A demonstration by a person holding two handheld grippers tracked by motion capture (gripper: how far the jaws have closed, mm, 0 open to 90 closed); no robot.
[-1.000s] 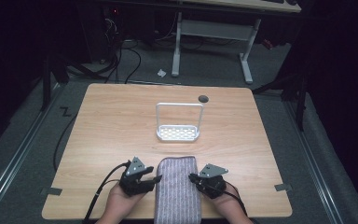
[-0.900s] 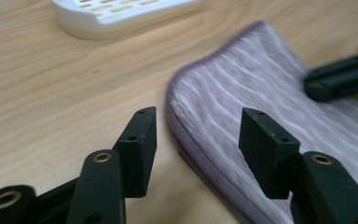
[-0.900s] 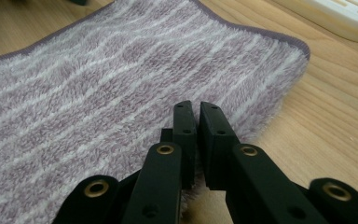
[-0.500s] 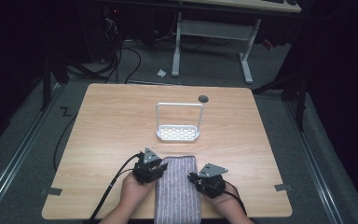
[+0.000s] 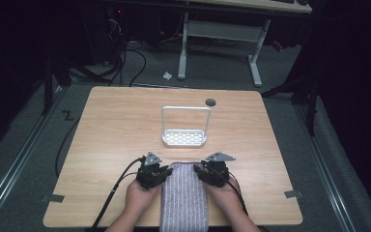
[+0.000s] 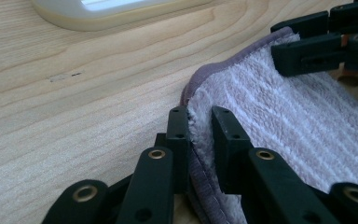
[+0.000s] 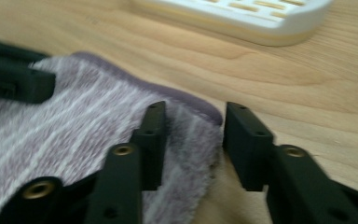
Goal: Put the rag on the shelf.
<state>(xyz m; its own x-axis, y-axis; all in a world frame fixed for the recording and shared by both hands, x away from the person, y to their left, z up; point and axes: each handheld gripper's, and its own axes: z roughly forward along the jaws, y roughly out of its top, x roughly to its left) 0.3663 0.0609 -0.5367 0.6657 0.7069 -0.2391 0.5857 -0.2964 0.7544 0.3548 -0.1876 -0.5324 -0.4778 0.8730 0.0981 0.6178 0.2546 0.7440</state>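
Towel (image 5: 184, 198) lies at the table's (image 5: 116, 125) near edge. My left gripper (image 6: 200, 128) has just closed onto its corner; my right gripper (image 7: 193, 133) has been opening, pads apart around the other corner.

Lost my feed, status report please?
Left hand-held gripper just closed, pinching the purple striped towel. Right hand-held gripper just opened around its corner. White plastic rack stands clear.

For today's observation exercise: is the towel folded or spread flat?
Folded: the towel shows doubled layers at its edge, forming a narrow strip.
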